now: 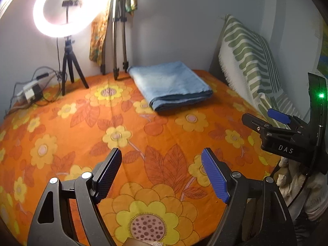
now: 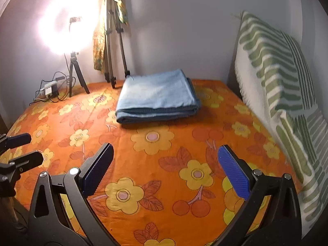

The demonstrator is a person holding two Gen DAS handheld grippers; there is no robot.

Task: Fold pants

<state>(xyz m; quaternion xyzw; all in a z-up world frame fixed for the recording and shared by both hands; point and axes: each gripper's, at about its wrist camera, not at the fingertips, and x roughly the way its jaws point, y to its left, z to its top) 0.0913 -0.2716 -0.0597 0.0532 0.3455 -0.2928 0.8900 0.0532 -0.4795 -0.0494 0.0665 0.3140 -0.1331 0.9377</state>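
Ahead, your folded blue pants [image 2: 156, 96] lie at the bed's [image 2: 164, 164] far side, long edge crosswise; right gripper [image 2: 166, 166] and left gripper [image 1: 162, 172] hover with empty, spread jaws, the right facing them more squarely.

walls: grey [image 2: 184, 30] | light: ring lamp [image 1: 65, 8] | bed: orange floral sheet [image 1: 61, 139]

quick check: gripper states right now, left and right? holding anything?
Left gripper: open, nothing between the fingers, over the floral sheet.
Right gripper: open, empty; folded blue pants lie untouched ahead.
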